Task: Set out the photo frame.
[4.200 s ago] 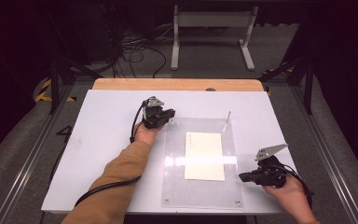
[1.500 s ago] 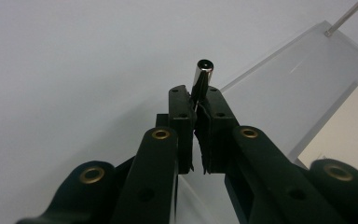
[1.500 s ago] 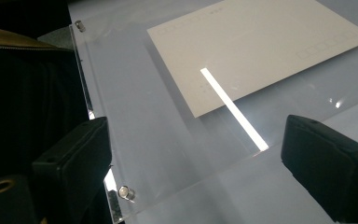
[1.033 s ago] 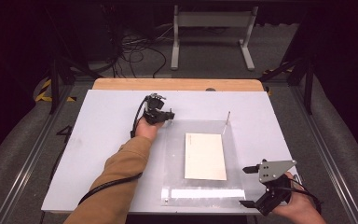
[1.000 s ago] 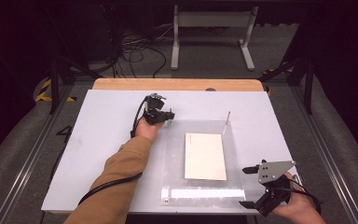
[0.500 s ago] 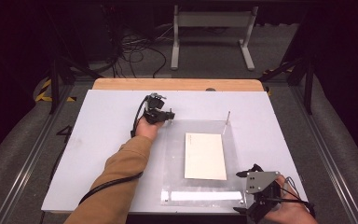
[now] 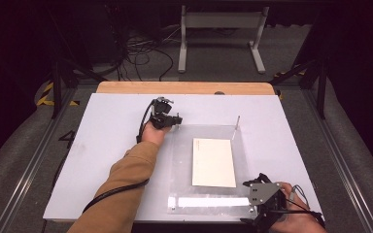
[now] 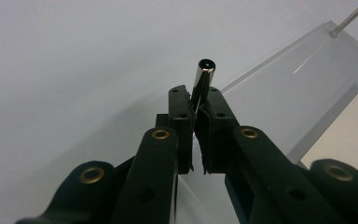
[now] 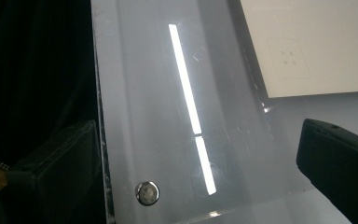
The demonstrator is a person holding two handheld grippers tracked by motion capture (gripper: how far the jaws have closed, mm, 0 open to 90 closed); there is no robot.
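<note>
A clear acrylic sheet (image 7: 179, 165) lies flat on the white table (image 7: 111, 145), with a cream paper (image 7: 213, 161) under its middle. At the sheet's far left corner my left gripper (image 7: 176, 120) is shut on a short upright metal pin (image 8: 203, 81); the pin's tip pokes out above the pads. My right gripper (image 7: 247, 203) is at the near right corner, with its jaws wide apart on either side of the sheet's edge. In the right gripper view a round metal stud (image 9: 147, 192) sits in that corner, between the right gripper (image 9: 200, 163) jaws, untouched by either pad.
A thin metal rod (image 7: 236, 127) stands at the sheet's far right corner. A bright light strip reflects (image 7: 209, 201) along the sheet's near edge. The table's front edge runs just below my right hand. A wooden strip (image 7: 184, 87) borders the table's far side.
My right gripper has moved left and toward the front edge, from beside the sheet to its near right corner. The left gripper has stayed put on the pin.
</note>
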